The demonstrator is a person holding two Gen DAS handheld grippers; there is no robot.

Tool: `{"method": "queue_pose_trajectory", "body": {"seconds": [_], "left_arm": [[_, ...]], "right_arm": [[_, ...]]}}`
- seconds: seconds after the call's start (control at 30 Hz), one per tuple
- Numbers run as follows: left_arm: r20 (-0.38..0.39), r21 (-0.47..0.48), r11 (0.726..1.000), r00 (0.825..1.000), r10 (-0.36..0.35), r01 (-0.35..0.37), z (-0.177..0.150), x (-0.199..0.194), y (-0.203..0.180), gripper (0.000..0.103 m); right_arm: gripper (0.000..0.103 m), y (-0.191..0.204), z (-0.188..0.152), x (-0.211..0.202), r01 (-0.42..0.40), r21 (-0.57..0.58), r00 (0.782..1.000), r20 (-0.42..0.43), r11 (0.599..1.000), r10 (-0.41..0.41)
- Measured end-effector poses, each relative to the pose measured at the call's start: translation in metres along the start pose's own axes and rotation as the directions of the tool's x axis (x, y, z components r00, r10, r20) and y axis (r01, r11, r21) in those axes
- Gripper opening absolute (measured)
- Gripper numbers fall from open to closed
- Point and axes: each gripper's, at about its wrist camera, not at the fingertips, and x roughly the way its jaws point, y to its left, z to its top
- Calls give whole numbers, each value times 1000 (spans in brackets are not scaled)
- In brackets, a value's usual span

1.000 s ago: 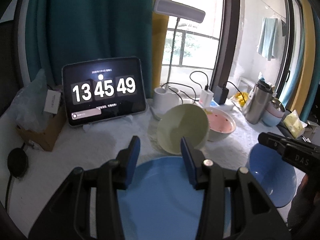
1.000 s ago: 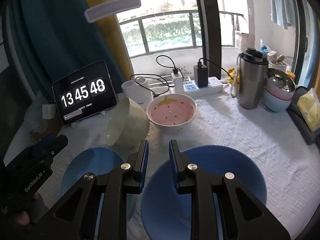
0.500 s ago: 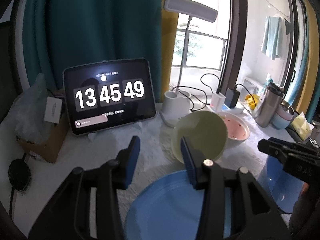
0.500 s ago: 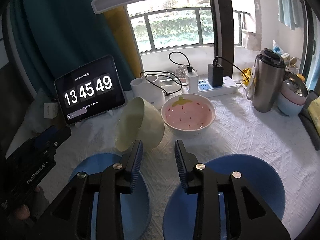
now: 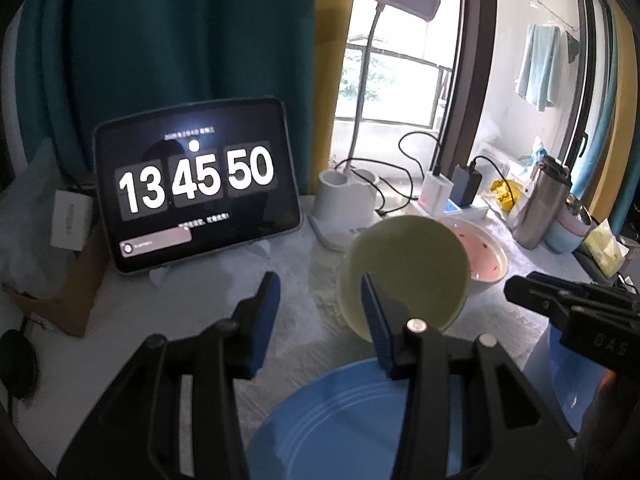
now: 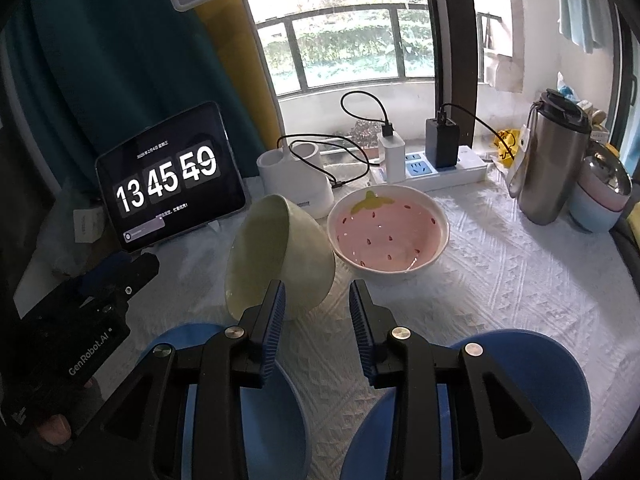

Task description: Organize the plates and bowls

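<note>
Pale green, the tipped bowl (image 6: 280, 256) lies on its side against the strawberry bowl (image 6: 390, 232), mouth toward nine o'clock. The left gripper (image 5: 316, 316), spread and empty, has it at one o'clock; the right gripper (image 6: 314, 326), jaws just widened and empty, at eleven, nearer.

The left gripper (image 5: 318, 304) hangs with parted jaws, nothing between them, above the white tablecloth (image 5: 192, 312) and a blue plate (image 5: 340, 420). Ahead, a pale green bowl (image 5: 404, 276) lies tipped on its side, touching a pink strawberry bowl (image 5: 486, 254). A tablet (image 5: 196, 188) reads 13 45 50
</note>
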Motion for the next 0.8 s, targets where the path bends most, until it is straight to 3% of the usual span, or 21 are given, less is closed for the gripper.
{"method": "queue_pose_trajectory", "body": {"seconds": [0.5,0.8], "left_arm": [[-98,-44,997,993,-64,60,-1,41,5,44],[-164,-42,996,983,-79,73,-7,59,5,44]], "right_arm": [[36,22,18,36,47,77,997,-69,996,-42],[37,16,16,69,101,209,981,-185,973,-62]]}}
